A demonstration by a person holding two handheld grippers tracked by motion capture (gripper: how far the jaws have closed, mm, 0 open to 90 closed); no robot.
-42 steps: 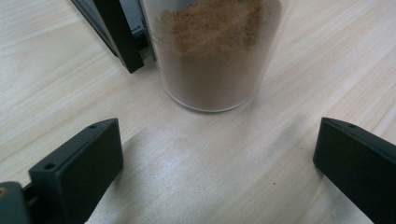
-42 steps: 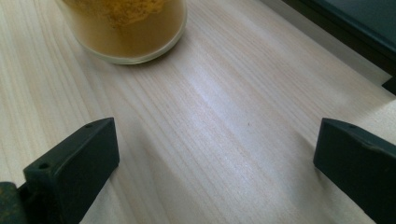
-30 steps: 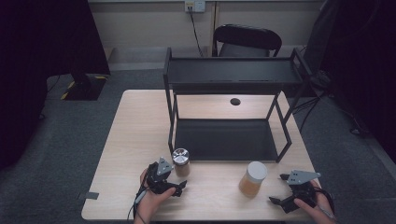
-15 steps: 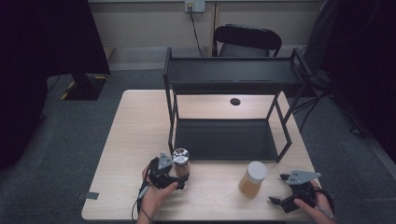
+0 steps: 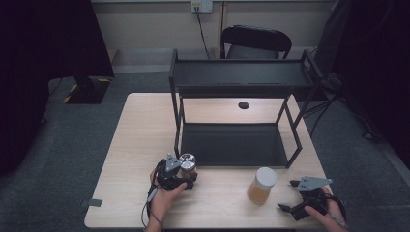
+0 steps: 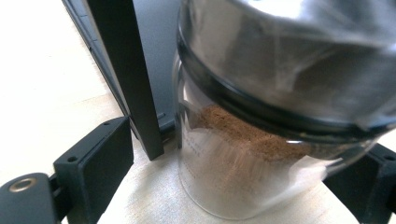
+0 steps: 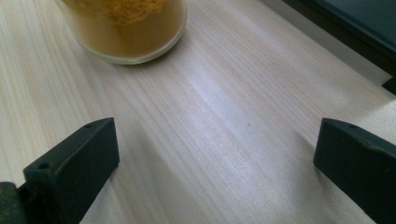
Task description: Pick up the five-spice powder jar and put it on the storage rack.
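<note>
While the left tongs (image 5: 186,178) close in on the small clear glass jar with a chrome screw lid and brown powder inside (image 5: 187,164), the step in hand reads as the grasp, approx. half made. Jar stands upright on the pale wood counter (image 5: 140,145), just beside the front left post of the black metal two-tier rack (image 5: 241,79). In the left gripper view the jar (image 6: 261,140) sits between the two black jaws; the jaws have just been closing, but a gap shows on the left side betw. pad and glass, so no pinch yet. Right-hand contact can't be confirmed; that edge is blurred.

Right tongs (image 5: 290,209) rest low on the counter near the front right corner, spread wide, nothing between them. In the right gripper view, bare wood lies betw. the jaws. The wider clear jar with a cream lid and yellow-orange powder (image 5: 261,185) stands just ahead of them, apart, untouched.

Assessment: grasp of brown-powder jar incomplete; nothing lifted. Rack shelves, upper and lower, carry no jars.

Next move, as judged: finish closing on the glass body below the lid, squarely, w/ even pressure, then lift straight up. Risks: rack post is very close to the left jaw, so it may snag; smooth glass may slip if pinched off-centre. Likely destination is a rack shelf, though which tier can't be told.
</note>
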